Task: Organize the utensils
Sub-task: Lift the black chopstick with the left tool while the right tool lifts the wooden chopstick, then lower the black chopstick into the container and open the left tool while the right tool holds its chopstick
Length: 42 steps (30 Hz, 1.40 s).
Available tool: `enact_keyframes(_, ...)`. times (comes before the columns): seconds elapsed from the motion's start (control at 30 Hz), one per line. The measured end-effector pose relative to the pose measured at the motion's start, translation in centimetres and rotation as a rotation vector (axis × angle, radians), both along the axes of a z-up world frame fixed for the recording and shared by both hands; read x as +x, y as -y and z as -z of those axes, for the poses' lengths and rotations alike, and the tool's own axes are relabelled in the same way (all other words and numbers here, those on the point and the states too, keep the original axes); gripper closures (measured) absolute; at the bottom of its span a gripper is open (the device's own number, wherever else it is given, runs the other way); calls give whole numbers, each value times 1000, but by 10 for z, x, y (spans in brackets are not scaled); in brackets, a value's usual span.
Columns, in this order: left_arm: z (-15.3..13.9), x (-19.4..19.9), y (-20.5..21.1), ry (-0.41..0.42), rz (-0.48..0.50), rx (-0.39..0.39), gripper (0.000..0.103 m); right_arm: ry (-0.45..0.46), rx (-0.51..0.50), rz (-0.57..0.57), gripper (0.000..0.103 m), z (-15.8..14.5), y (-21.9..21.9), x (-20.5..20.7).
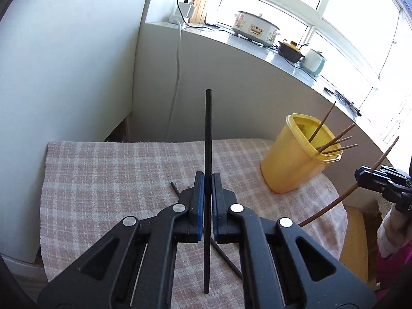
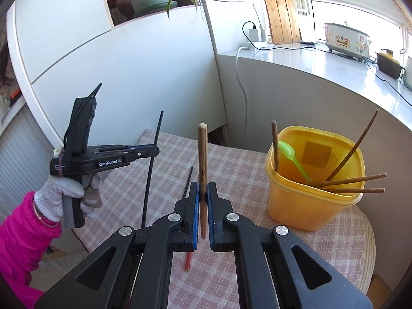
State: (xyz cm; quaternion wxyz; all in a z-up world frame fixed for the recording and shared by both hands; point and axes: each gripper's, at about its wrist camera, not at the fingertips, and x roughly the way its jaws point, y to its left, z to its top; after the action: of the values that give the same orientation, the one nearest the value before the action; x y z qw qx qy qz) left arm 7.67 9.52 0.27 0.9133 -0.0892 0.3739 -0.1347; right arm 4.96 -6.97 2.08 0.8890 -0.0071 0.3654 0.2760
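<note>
My left gripper (image 1: 208, 180) is shut on a black chopstick (image 1: 208, 139) and holds it upright above the checked cloth; it also shows in the right wrist view (image 2: 154, 152). My right gripper (image 2: 203, 189) is shut on a brown wooden chopstick (image 2: 202, 154), held upright left of the yellow tub (image 2: 309, 206). The tub (image 1: 293, 159) holds several brown chopsticks (image 2: 355, 180) and a green plastic spoon (image 2: 293, 157). Another black chopstick (image 1: 226, 257) lies on the cloth under my left gripper, and it shows in the right wrist view (image 2: 187, 182).
The pink checked cloth (image 1: 116, 180) covers a small round table. A white cabinet wall (image 1: 64, 64) stands to the left. A windowsill (image 1: 283, 59) behind holds cookers, a kettle and cables. A red-tipped stick (image 2: 187, 261) lies under my right gripper.
</note>
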Motion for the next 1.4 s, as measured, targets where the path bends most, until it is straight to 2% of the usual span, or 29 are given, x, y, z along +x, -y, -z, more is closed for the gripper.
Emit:
enact_keyframes(0.4, -58, -5, 46, 176, 72, -64, 100, 73, 54, 113, 99, -29, 54, -6)
enact_keyframes(0.87, -109, 19, 80, 306, 98, -134, 100, 169, 103, 236, 99, -67, 102, -7)
enact_keyframes(1.17, -129, 31, 101, 367, 110, -154, 100, 239, 111, 270, 99, -88, 110, -3)
enact_keyframes(1.4, -131, 47, 122, 367, 123, -163, 100, 237, 86, 305, 99, -85, 111, 13)
